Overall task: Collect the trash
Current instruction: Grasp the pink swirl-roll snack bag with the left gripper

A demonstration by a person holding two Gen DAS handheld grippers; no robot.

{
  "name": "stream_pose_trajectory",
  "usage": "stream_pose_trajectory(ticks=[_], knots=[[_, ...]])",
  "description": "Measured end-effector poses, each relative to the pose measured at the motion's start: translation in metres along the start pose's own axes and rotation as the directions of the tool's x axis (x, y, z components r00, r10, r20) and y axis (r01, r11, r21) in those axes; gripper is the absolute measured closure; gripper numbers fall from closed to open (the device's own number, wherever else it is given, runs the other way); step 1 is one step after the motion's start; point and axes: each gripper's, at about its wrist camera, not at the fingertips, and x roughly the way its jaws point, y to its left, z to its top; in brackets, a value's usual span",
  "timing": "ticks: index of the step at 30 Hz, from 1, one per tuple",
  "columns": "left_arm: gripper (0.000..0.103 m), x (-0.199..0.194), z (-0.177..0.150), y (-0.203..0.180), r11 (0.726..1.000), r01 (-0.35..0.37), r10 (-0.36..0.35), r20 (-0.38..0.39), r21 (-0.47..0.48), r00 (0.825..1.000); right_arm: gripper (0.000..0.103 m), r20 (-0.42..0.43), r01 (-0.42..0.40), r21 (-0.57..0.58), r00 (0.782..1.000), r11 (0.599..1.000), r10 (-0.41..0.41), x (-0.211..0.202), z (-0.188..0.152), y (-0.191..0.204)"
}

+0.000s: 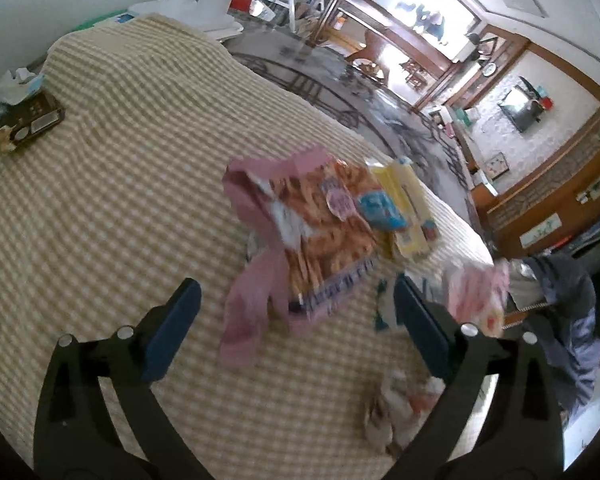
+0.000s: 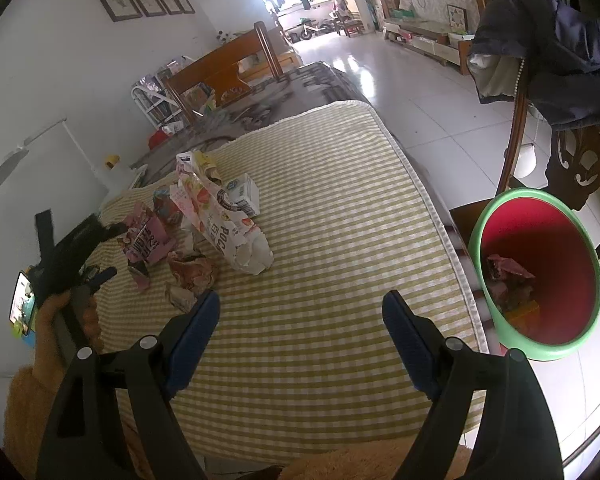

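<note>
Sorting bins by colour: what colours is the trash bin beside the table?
The trash bin is mint green outside and red inside, clearest in the right wrist view.

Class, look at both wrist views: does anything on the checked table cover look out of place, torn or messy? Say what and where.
Yes. Torn, crumpled wrappers are heaped on the checked cover: a ripped pink snack bag, a torn white bag and a small carton. The green-rimmed bin already holds some scraps.

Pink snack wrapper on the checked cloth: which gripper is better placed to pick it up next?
Left. The left gripper is open right over the pink snack wrapper, which sits just ahead of its fingers. The right gripper is open over bare checked cloth, nearer the green bin.
</note>
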Motion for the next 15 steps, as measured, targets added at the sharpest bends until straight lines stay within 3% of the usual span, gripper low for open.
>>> stream_pose_trajectory(ticks=[5,12,13,14,15], knots=[[0.008,0.019,0.007,-0.003,1.0,0.002,-0.001,-0.037,0.019,0.999,0.022,-0.03,-0.007,0.007,1.0,1.0,0.008,0.006,0.001,-0.001],[0.007,0.044,0.012,-0.015,0.993,-0.01,0.018,-0.07,0.117,0.997,0.022,-0.042,-0.005,0.001,0.999,1.0,0.005,0.008,0.001,0.0],[0.01,0.046,0.011,-0.013,0.993,-0.003,0.012,-0.078,0.115,0.997,0.022,-0.042,-0.005,0.002,0.999,1.0,0.005,0.008,0.002,-0.001],[0.025,0.048,0.011,-0.011,0.994,0.004,0.006,-0.091,0.11,0.996,0.022,-0.043,-0.006,0.002,0.999,1.0,0.006,0.008,0.002,-0.001],[0.032,0.047,0.01,-0.009,0.994,0.025,-0.015,-0.097,0.105,0.995,0.022,-0.043,-0.005,0.001,0.999,1.0,0.005,0.009,0.002,-0.001]])
